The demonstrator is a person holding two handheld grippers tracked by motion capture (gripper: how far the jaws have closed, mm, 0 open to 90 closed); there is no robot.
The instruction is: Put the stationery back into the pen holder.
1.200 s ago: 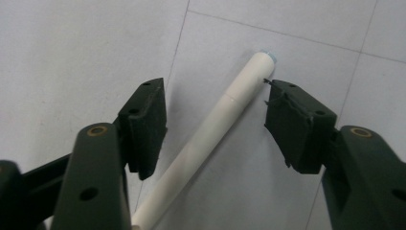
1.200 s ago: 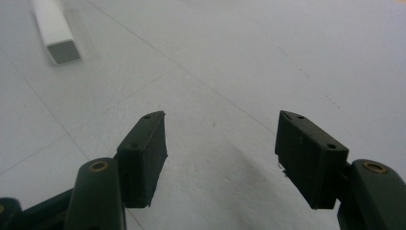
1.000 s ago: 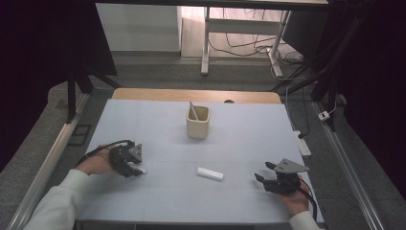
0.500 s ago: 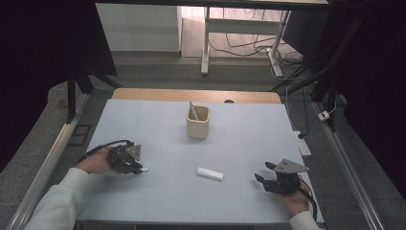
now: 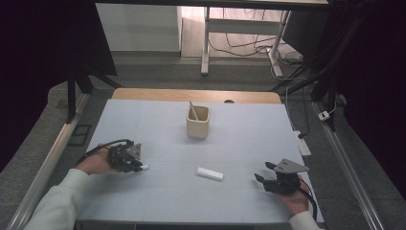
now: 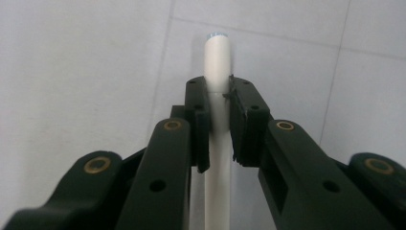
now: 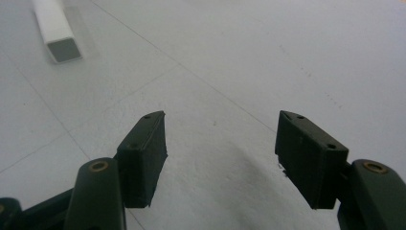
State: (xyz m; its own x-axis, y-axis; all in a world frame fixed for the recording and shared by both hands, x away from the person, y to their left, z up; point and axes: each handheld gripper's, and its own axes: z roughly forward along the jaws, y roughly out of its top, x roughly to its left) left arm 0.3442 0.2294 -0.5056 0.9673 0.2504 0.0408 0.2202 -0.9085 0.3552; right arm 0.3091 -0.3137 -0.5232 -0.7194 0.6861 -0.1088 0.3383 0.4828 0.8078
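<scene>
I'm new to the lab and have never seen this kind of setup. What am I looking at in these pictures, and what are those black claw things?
A person sits at a table covered with a pale sheet and holds a hand-operated two-jaw gripper in each hand. One picture comes from a camera fixed above, looking down on the table. The other two come from small cameras riding on the grippers, looking out along their black jaws.

The left gripper is shut on a thin white tube; its jaws have just been closing on it. The right gripper is open with nothing between its jaws.

On the sheet lie a short white square bar between the two hands and, farther back, a beige cup with a stick standing in it.
</scene>
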